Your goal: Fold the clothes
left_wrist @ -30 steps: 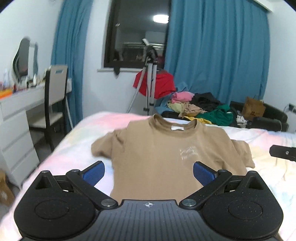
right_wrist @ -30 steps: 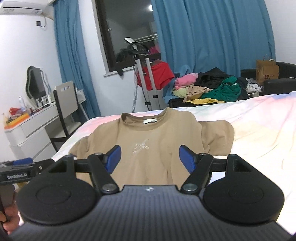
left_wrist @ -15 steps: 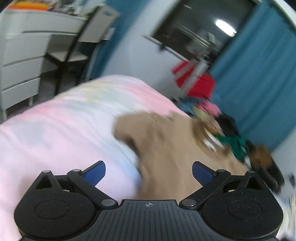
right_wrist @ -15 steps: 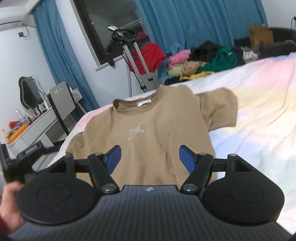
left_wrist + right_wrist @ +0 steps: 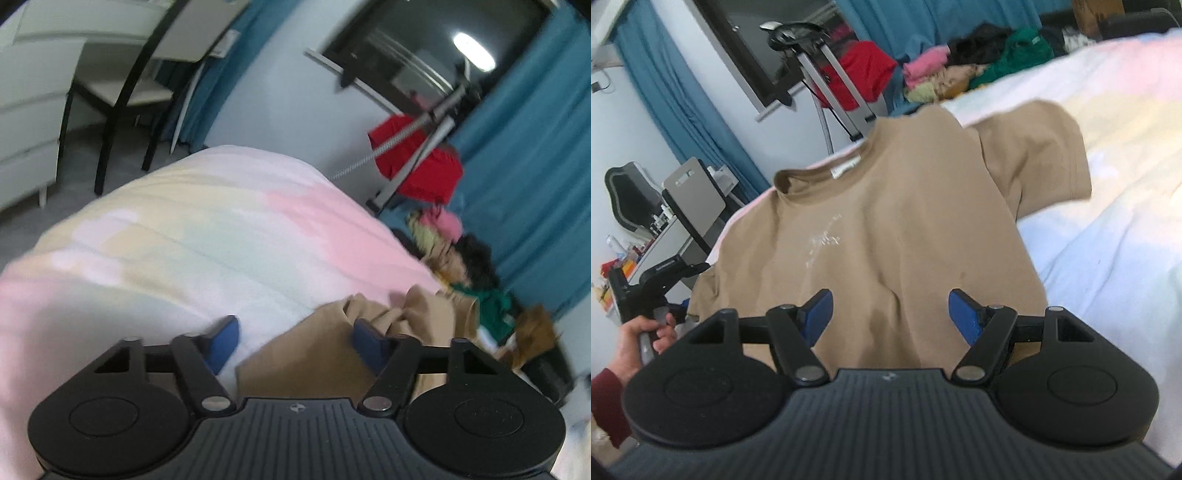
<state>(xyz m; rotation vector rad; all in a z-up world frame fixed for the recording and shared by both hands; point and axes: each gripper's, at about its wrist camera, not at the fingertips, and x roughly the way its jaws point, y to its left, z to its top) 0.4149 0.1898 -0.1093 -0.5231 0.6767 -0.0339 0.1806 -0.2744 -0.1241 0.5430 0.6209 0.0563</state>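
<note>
A tan T-shirt (image 5: 894,229) lies front-up and spread on the pastel bedcover (image 5: 1108,229), collar away from me, both short sleeves out. My right gripper (image 5: 890,317) is open and empty just above the shirt's lower body. My left gripper (image 5: 295,341) is open and empty, tilted, low over the shirt's left sleeve and side (image 5: 332,347). It also shows in the right wrist view (image 5: 661,280) at the shirt's left sleeve, held by a hand.
A pile of loose clothes (image 5: 975,62) lies beyond the bed's far edge. A tripod with a red garment (image 5: 849,74) stands by the window. A chair (image 5: 140,74) and white drawers (image 5: 26,122) stand left of the bed.
My left gripper has swung left and down to the shirt's left sleeve, rolling the view. My right gripper has dropped closer to the shirt's lower body. Both stay open.
</note>
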